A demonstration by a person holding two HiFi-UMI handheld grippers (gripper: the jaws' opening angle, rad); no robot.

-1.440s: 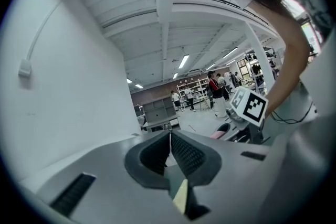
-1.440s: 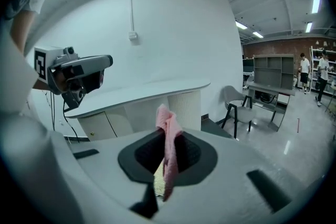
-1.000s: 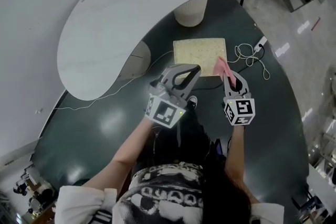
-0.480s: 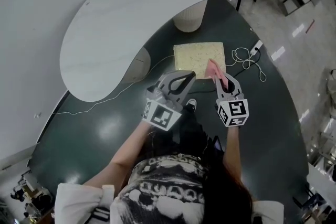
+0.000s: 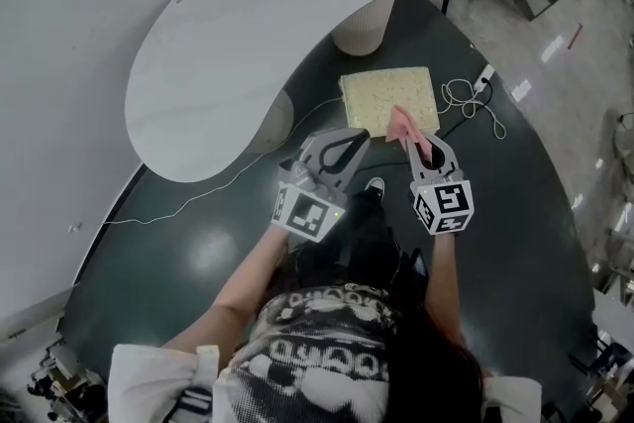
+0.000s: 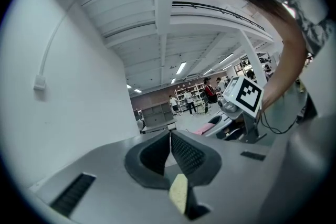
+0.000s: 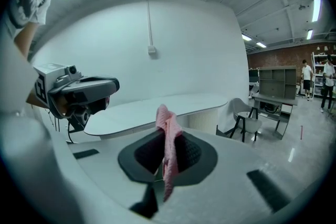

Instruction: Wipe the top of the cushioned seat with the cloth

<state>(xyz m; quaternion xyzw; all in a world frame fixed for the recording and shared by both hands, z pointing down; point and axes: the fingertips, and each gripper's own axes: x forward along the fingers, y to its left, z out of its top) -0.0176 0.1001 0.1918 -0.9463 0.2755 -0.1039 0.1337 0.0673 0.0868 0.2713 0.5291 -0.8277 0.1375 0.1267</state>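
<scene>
— Is the cloth (image 7: 168, 140) on the cushioned seat (image 5: 384, 92)?
— Hard to say. In the head view the pink cloth overlaps the seat's near right corner, but I cannot tell whether it touches the top. The seat's near edge is partly hidden behind both tools, and its base does not show
— What holds the cloth?
— The right gripper (image 5: 410, 140) is clamped on it, with a fold standing above the jaws and a tail hanging below. The left gripper (image 6: 170, 137) is pressed closed on nothing
— And the arms?
— Both forearms (image 5: 256, 274) reach forward, with the grippers side by side. The left one slants toward the right one. A white cable (image 5: 474, 98) lies on the dark floor (image 5: 198, 253) just right of the seat
</scene>
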